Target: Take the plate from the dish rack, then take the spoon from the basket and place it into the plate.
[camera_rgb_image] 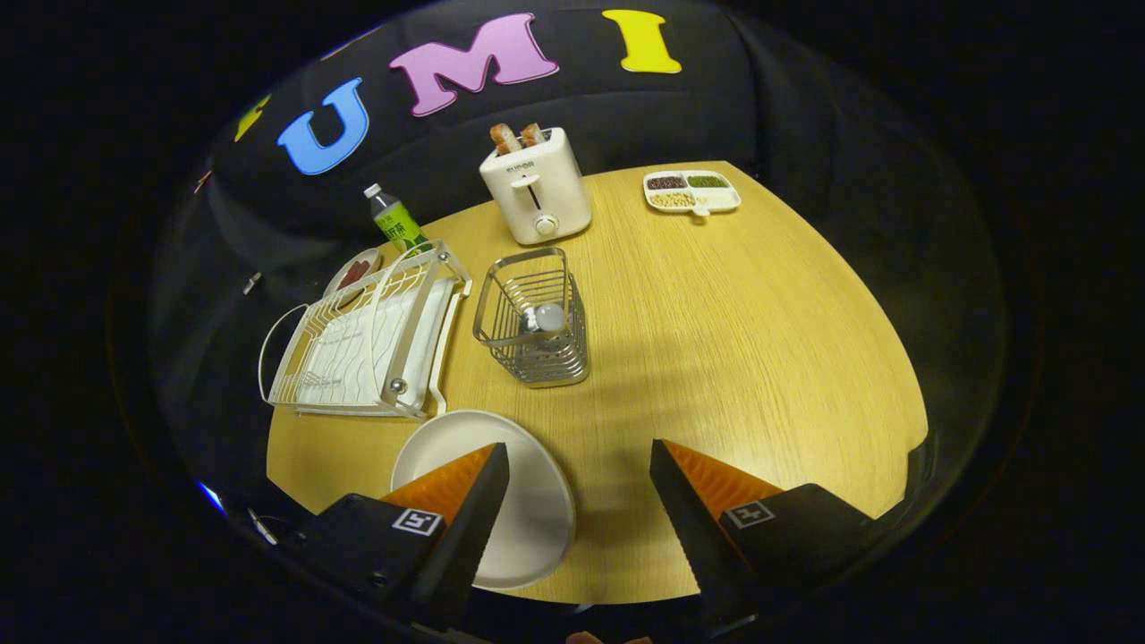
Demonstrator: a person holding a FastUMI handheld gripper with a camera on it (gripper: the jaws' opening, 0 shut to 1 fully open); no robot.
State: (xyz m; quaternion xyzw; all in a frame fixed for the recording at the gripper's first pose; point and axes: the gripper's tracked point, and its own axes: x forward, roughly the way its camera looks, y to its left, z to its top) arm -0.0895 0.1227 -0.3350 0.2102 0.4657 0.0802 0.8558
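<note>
A white plate (528,501) lies flat on the wooden table (760,340), partly under my left finger. My gripper (580,461) hangs above the table's near edge, open, with nothing between its fingers. Beyond the fingers stands a wire basket (534,317) with the spoon (547,317) upright inside it, its rounded end showing near the top. Left of the basket sits the white dish rack (367,344), which holds no plate.
A white toaster (537,183) with two bread slices stands behind the basket. A green-labelled bottle (396,222) and a small dish (353,271) sit behind the rack. A divided tray of beans (691,191) lies at the far right.
</note>
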